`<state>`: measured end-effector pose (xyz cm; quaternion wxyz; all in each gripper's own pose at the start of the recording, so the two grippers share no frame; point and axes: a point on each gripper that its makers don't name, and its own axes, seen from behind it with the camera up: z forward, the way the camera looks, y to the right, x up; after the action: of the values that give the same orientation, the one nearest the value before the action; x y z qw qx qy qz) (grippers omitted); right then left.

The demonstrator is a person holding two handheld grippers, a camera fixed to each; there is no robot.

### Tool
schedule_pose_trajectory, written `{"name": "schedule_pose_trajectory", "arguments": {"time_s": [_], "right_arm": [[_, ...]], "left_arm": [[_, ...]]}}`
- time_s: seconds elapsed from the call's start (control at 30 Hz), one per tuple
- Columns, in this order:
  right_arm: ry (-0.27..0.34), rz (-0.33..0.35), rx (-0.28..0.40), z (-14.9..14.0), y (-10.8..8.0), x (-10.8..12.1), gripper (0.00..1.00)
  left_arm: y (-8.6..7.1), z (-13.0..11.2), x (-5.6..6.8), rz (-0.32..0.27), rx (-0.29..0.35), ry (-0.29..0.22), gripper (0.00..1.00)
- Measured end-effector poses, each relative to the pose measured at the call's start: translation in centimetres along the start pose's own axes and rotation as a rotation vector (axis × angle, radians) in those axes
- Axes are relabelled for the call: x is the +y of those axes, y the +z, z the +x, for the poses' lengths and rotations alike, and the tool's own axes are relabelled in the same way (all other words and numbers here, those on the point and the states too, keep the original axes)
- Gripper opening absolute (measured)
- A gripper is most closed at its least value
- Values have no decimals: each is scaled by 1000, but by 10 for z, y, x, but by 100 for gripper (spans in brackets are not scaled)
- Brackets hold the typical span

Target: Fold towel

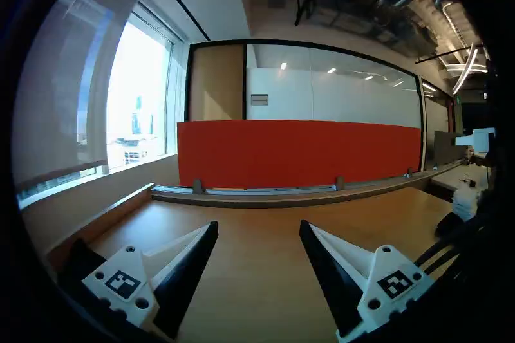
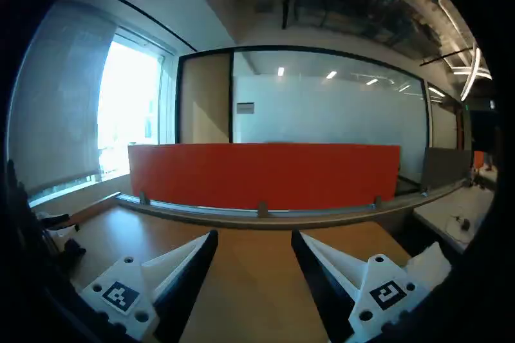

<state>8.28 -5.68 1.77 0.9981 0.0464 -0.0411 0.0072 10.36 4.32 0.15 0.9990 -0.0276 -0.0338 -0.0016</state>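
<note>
both tools wide open over the counter

we've got the left tool (image 1: 257, 226) with its fingers spread apart and nothing between them, just the wooden counter (image 1: 257, 291) under and ahead of it. same story for the right tool (image 2: 253, 235): fingers apart, gripping nothing, wood below. straight ahead of both tools an orange divider (image 1: 296, 153) runs along the far edge of the counter, with a glass wall behind it and a bright window (image 1: 138, 111) off to the left. just right of the right tool's right-hand finger a white bit (image 2: 432, 258) pokes up. we can't tell if that's the towel.
</note>
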Motion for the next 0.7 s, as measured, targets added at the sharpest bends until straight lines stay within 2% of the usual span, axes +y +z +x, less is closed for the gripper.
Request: {"name": "schedule_pose_trajectory", "arguments": {"time_s": [0.2, 0.4, 0.7], "right_arm": [[-6, -9, 9, -12, 2, 1, 88], [-23, -23, 15, -27, 4, 0, 88], [-17, -37, 9, -42, 2, 1, 88]], "left_arm": [[-1, -23, -15, 19, 26, 19, 94], [-2, -49, -25, 30, 42, 2, 94], [-1, -74, -37, 43, 65, -13, 94]]}}
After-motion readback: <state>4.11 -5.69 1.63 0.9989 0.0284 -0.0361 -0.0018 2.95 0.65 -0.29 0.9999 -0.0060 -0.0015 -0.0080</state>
